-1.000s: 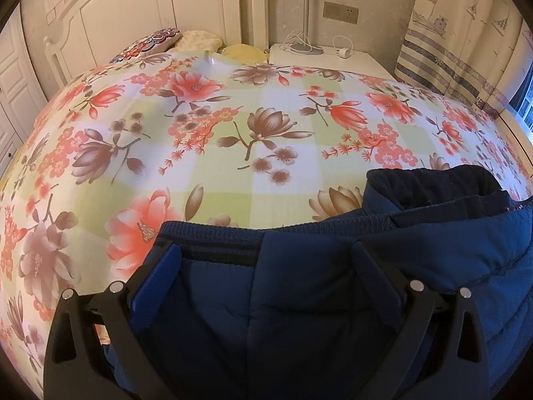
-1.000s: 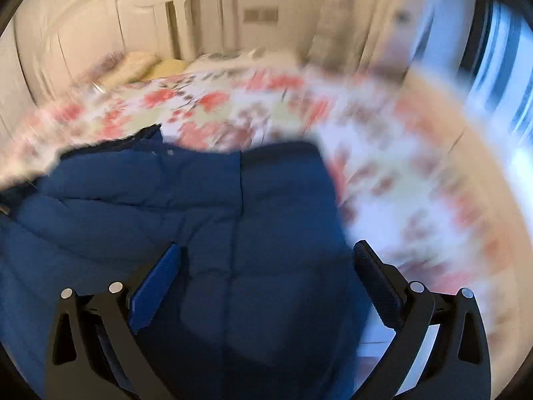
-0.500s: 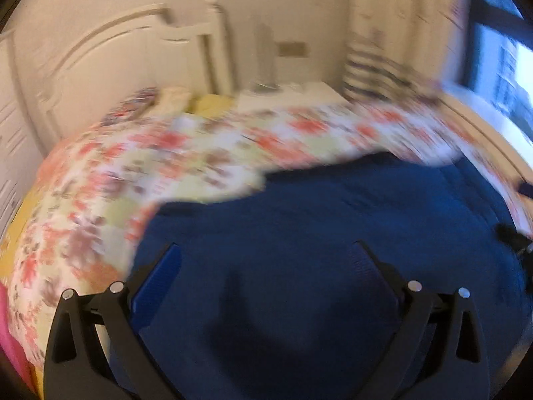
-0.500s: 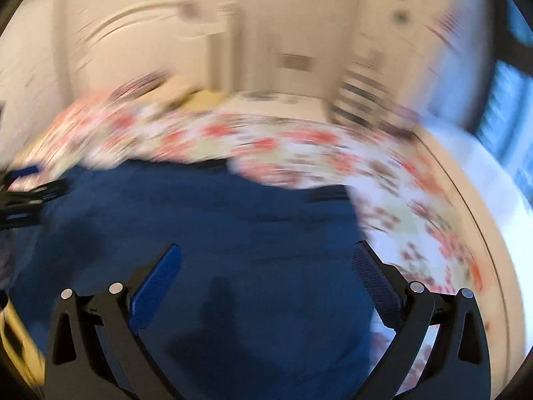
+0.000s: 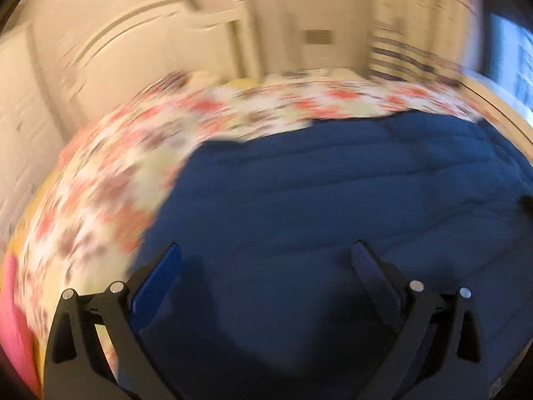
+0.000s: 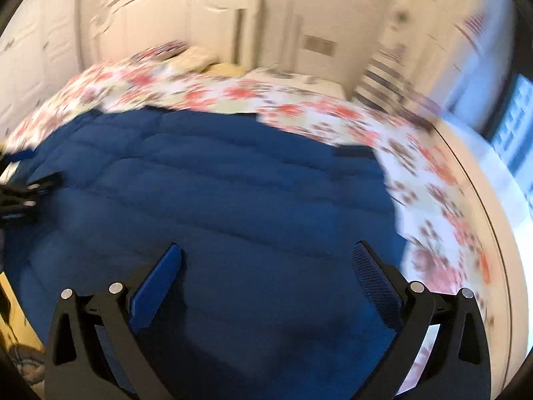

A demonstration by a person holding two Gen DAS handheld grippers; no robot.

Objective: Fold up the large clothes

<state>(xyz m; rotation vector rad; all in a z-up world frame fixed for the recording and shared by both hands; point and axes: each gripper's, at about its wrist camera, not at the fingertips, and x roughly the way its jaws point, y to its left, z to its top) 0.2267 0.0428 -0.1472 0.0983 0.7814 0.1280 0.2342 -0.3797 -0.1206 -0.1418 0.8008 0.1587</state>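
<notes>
A large blue quilted jacket (image 5: pixel 333 193) lies spread flat over the floral bedspread (image 5: pixel 110 173); it fills the lower part of both views (image 6: pixel 216 200). My left gripper (image 5: pixel 266 260) hovers above the jacket's near left portion, open, nothing between its blue pads. My right gripper (image 6: pixel 266 260) hovers above the jacket's near right portion, open and holding nothing. The left gripper's black frame (image 6: pixel 20 193) shows at the left edge of the right wrist view. Both views are blurred by motion.
A white headboard (image 6: pixel 173 13) and pillows (image 6: pixel 196 58) stand at the bed's far end. A white nightstand (image 6: pixel 299 80) and a striped curtain (image 6: pixel 383 80) are at the back right. A wooden bed rim (image 6: pixel 476 173) and window (image 6: pixel 513 126) lie to the right.
Both grippers have pulled back and risen from the folded jacket edge; the jacket now lies spread wide and flat. Cameras are still swinging, blurring the scene.
</notes>
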